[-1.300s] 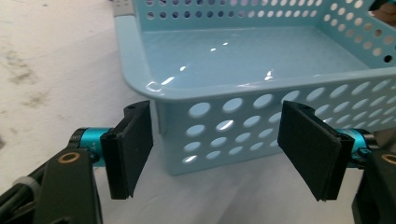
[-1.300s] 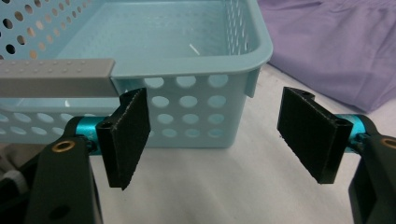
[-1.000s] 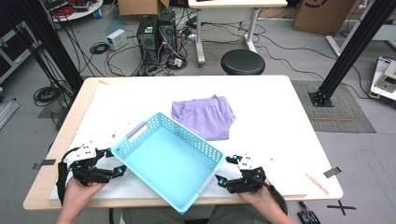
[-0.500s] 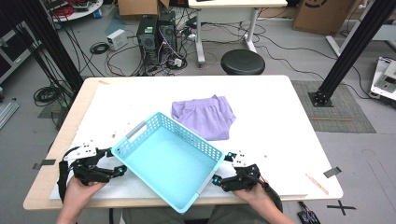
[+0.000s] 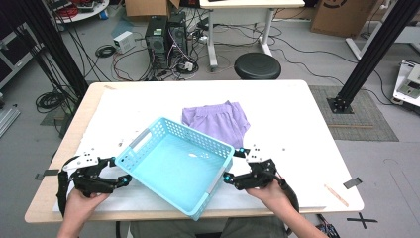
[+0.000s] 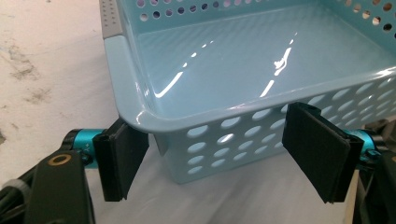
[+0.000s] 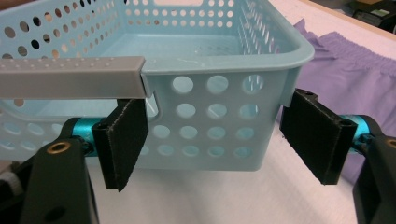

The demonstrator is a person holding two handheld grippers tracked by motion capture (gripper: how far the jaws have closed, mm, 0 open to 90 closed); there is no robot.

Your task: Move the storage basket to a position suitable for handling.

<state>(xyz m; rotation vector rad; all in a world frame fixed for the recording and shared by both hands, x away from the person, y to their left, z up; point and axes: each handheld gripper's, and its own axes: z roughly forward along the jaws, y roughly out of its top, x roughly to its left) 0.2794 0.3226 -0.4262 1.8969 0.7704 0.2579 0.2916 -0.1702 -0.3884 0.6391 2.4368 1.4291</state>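
Turquoise plastic marks the basket (image 5: 176, 166), which in the high view sits empty and askew near the front of the table (image 5: 297, 119), its long axis running from the left gripper (image 5: 121, 181) toward the right gripper (image 5: 229, 178), with purple shorts (image 5: 218, 121) just behind it. In the left gripper view the jaws stand wide on either side of a rounded basket corner, the left one touching or nearly touching the rim. In the right gripper view the jaws likewise gape around the corner beside the grey handle (image 7: 70, 77), gripping nothing, so both hands look about equally near.
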